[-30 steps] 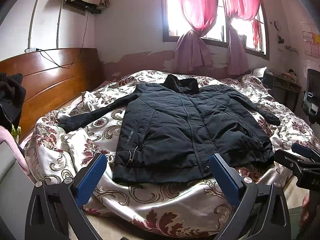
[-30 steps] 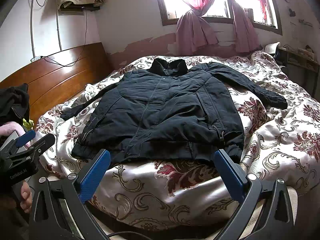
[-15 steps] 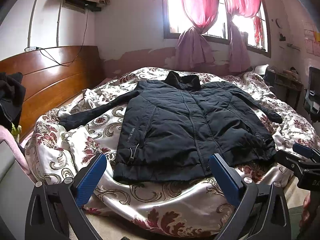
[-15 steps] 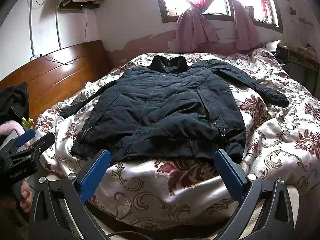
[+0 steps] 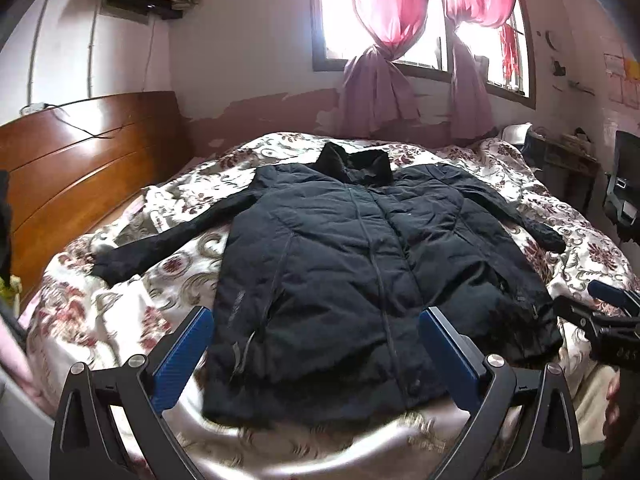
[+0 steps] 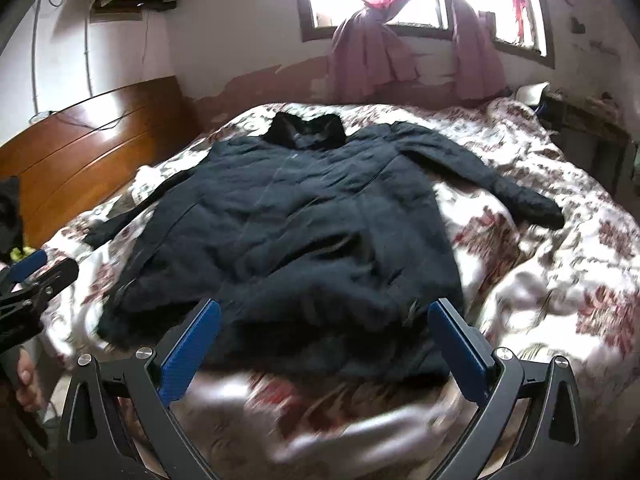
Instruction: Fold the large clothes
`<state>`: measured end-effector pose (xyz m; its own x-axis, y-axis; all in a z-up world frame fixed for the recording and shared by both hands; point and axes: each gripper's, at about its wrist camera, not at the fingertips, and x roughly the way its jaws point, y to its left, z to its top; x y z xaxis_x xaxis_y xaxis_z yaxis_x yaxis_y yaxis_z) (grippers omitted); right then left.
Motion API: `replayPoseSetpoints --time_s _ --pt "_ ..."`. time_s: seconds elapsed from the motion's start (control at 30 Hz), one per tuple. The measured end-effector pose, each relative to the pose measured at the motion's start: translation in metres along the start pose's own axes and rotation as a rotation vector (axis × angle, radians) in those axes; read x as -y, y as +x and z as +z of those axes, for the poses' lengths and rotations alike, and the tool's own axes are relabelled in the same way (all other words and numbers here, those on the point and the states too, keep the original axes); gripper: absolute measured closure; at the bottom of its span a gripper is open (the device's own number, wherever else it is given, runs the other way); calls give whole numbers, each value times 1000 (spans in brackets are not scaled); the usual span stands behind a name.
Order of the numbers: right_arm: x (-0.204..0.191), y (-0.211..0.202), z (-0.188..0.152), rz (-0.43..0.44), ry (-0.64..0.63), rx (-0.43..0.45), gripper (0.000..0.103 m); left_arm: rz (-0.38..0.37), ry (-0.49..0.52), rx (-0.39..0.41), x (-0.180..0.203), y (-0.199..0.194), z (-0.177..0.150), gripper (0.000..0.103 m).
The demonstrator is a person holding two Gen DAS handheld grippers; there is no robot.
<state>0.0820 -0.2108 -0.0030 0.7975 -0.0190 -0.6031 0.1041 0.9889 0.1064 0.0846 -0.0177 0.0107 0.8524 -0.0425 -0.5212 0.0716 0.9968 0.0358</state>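
A large black padded jacket (image 5: 360,272) lies flat, front up, on the bed, collar toward the window and both sleeves spread out; it also shows in the right wrist view (image 6: 304,232). My left gripper (image 5: 316,344) is open and empty, its blue pads just above the jacket's near hem on the left half. My right gripper (image 6: 324,336) is open and empty over the near hem toward the right half. The right gripper also shows at the right edge of the left wrist view (image 5: 608,320), and the left gripper at the left edge of the right wrist view (image 6: 32,280).
The bed carries a floral satin cover (image 5: 132,312). A wooden headboard (image 5: 80,168) stands at the left. A window with pink curtains (image 5: 380,40) is behind the bed. Furniture (image 5: 624,200) stands at the right.
Both grippers have moved forward and closer over the jacket's near hem. The jacket has not moved. Both stay open.
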Motion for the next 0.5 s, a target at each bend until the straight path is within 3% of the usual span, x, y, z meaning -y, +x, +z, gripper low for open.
replayPoseSetpoints --time_s 0.27,0.5 --pt "45 38 50 -69 37 37 1 9 56 -2 28 47 54 0" --pt "96 75 82 -180 89 51 1 -11 98 -16 62 92 92 0"
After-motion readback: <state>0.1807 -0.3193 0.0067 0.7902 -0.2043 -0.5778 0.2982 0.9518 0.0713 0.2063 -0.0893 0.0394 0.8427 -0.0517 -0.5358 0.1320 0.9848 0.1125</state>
